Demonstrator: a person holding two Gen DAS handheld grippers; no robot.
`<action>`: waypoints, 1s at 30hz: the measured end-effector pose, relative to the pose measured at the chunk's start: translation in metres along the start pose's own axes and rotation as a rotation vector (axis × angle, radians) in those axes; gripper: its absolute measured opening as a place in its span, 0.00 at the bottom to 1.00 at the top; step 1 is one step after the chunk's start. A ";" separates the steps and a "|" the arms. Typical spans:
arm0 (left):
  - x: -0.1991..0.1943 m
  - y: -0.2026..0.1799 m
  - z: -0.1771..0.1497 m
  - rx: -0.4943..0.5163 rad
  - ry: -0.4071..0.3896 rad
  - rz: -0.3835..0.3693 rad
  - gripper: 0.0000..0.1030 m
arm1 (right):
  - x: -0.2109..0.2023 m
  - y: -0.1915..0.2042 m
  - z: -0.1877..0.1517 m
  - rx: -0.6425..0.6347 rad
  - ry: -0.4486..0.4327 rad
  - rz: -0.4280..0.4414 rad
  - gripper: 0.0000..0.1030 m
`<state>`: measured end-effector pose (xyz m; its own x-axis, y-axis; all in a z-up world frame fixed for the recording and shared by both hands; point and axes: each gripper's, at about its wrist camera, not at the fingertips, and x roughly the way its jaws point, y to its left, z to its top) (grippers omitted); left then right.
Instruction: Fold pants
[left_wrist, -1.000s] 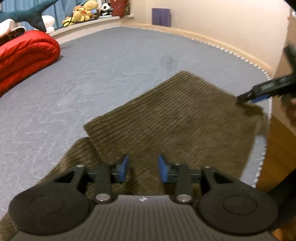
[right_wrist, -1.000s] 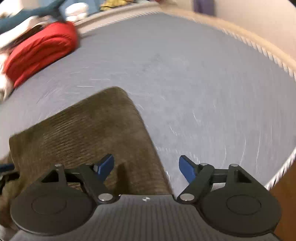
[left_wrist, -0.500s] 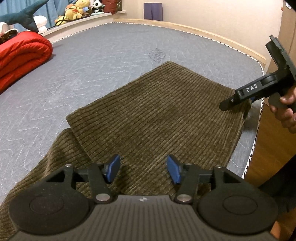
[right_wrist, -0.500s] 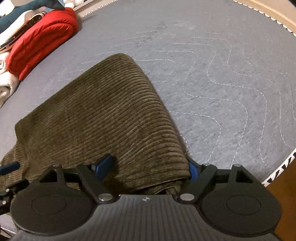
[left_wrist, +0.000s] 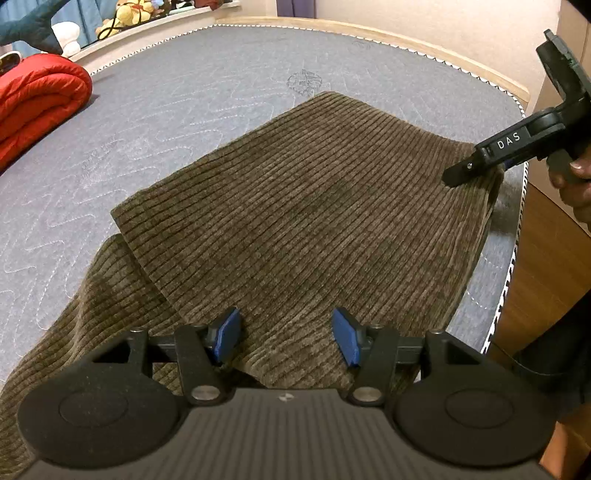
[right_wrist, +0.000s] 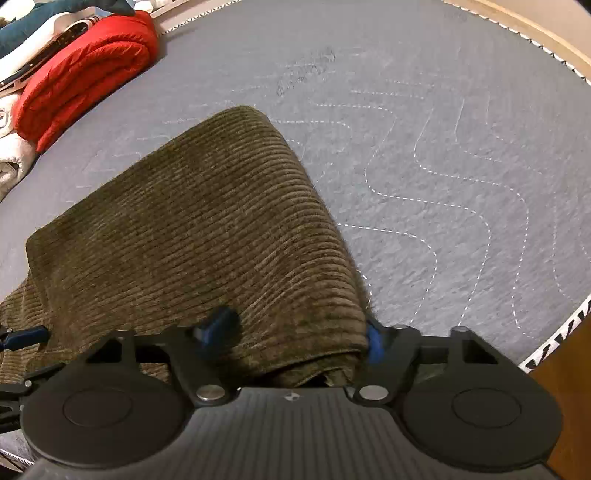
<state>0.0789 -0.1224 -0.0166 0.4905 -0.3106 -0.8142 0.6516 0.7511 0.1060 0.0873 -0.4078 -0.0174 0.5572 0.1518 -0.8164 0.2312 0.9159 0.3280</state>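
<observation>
Brown corduroy pants (left_wrist: 303, 221) lie folded on a grey quilted mattress (left_wrist: 166, 122), with one layer over another. My left gripper (left_wrist: 286, 341) is open, its blue pads (left_wrist: 225, 334) astride the near edge of the pants. My right gripper (right_wrist: 295, 332) is open, with the folded corner of the pants (right_wrist: 207, 236) between its fingers. One blue pad (right_wrist: 216, 326) rests on top of the cloth; the other is at the fold's right side. The right gripper also shows in the left wrist view (left_wrist: 476, 166), its tip on the far right corner.
A rolled red quilt (left_wrist: 33, 99) lies at the mattress's far left, also in the right wrist view (right_wrist: 85, 70). Stuffed toys (left_wrist: 129, 14) sit on a ledge beyond. The mattress edge (left_wrist: 511, 258) and wooden floor (left_wrist: 543, 258) are on the right.
The right gripper has moved down onto the folded corner of the pants, its fingers now around it. The left gripper has opened wider and drawn back slightly at the near edge.
</observation>
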 end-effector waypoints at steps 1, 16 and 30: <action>-0.002 0.000 0.001 -0.003 -0.007 0.002 0.60 | -0.003 0.000 0.000 0.010 -0.011 -0.001 0.51; -0.070 0.113 0.017 -0.672 -0.352 -0.481 0.83 | -0.116 0.197 -0.087 -0.811 -0.494 0.257 0.30; -0.068 0.149 -0.017 -0.636 -0.162 -0.188 0.21 | -0.098 0.269 -0.132 -0.984 -0.417 0.295 0.35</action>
<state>0.1326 0.0207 0.0445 0.5150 -0.5152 -0.6851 0.2919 0.8569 -0.4250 -0.0107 -0.1275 0.0882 0.7534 0.4452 -0.4839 -0.5864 0.7879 -0.1881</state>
